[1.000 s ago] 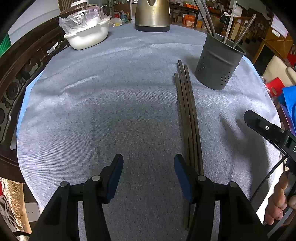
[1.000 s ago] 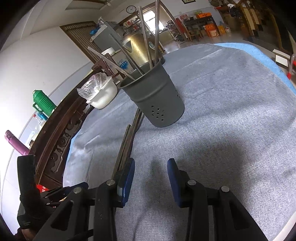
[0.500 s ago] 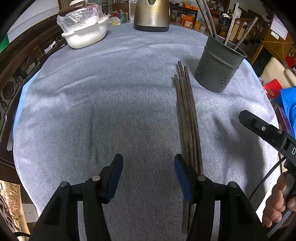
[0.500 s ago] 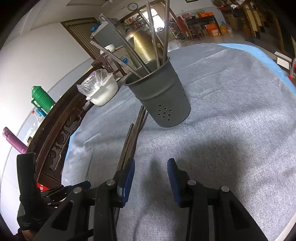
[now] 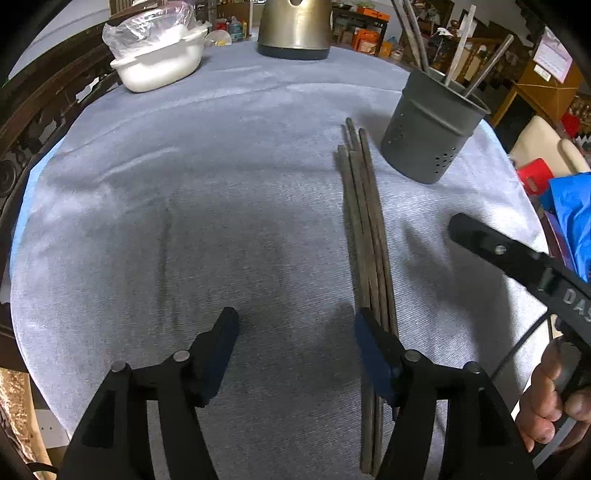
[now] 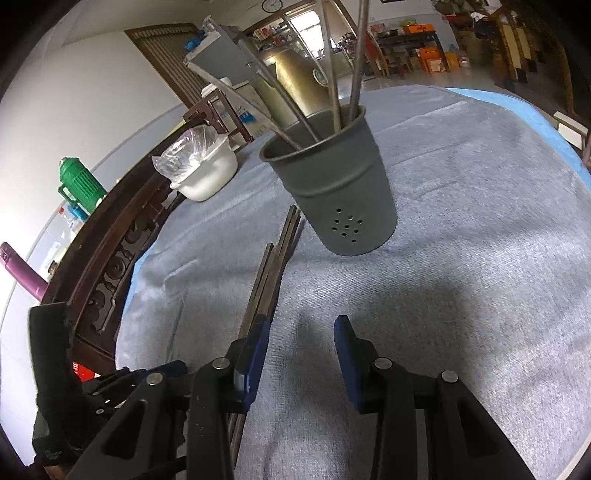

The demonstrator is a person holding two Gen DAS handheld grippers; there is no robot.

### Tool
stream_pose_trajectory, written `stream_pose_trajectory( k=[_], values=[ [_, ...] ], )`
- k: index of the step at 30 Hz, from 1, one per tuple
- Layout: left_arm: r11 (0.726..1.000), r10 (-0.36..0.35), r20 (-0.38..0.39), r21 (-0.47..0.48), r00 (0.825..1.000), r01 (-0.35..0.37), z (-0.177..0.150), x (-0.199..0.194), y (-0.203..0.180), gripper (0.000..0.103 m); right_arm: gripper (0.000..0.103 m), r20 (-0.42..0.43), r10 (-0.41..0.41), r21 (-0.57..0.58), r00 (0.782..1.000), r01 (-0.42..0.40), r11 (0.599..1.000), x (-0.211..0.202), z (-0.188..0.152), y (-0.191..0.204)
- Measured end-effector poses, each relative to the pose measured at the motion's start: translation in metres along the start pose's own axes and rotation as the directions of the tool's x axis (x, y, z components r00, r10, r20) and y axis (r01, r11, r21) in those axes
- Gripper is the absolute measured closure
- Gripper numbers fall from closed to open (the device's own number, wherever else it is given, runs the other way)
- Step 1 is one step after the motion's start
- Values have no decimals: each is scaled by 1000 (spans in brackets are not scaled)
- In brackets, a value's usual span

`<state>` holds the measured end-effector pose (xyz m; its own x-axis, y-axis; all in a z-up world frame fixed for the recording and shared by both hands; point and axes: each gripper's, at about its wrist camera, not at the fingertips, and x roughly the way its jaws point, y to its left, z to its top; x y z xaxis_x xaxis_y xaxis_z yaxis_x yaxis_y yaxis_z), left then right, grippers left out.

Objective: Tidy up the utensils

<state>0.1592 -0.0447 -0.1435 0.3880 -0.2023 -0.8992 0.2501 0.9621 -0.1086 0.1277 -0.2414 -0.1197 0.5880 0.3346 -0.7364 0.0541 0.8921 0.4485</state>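
Note:
Several dark wooden chopsticks (image 5: pixel 364 221) lie side by side on the grey-blue tablecloth (image 5: pixel 184 184), pointing at a grey perforated utensil holder (image 5: pixel 428 129) that has metal chopsticks (image 6: pixel 332 74) standing in it. My left gripper (image 5: pixel 295 317) hovers over the cloth with its jaws opening and nothing between them; the near ends of the chopsticks run under its right finger. My right gripper (image 6: pixel 303 325) is open and empty, facing the holder (image 6: pixel 340 192), with the chopsticks (image 6: pixel 277 258) passing beside its left finger.
A white bowl (image 5: pixel 159 62) with a plastic bag in it and a brass kettle (image 5: pixel 293 29) stand at the far edge. A carved wooden rail (image 5: pixel 33 110) borders the left side. A blue bag (image 5: pixel 572 214) lies off the right edge.
The left jaws have spread a little wider. The right gripper has drifted closer to the holder, which looks larger now. The chopsticks have not moved.

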Motion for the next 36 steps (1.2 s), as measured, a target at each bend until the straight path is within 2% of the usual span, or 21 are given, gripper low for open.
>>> stream_pose_trajectory(
  k=[3,7,10,19,26,29,31,33,36],
  values=[
    [999,-45,10,-12,999,45,2,0,1,37,64,-11,-5,6,1000,5,1000,5,0,0],
    [999,-50,24,-10,998,50,6,2,-2,37,64,-13,-11,8,1000,11,1000,7,1,1],
    [1000,-8,43,9,999,7,7,4,-5,32,64,-9,-12,8,1000,13,1000,6,1,1],
    [998,-64,41,-19,997,65,16,9,-1,32,64,-2,-18,8,1000,18,1000,6,3,1],
    [999,-32,66,26,997,31,17,14,-8,30,64,6,-17,31,1000,17,999,2,4,-6],
    [999,-3,82,40,997,0,17,17,-6,22,64,7,-17,29,1000,17,999,1,4,-6],
    [1000,22,81,17,996,-24,18,16,2,22,64,5,-13,29,1000,13,999,1,4,-5],
    [994,108,71,13,992,-109,19,18,12,22,64,3,-11,21,1000,11,1000,1,4,-4],
    [993,112,65,-34,992,-110,19,15,27,22,64,-15,-14,-7,1000,14,1000,7,8,4]
  ],
)
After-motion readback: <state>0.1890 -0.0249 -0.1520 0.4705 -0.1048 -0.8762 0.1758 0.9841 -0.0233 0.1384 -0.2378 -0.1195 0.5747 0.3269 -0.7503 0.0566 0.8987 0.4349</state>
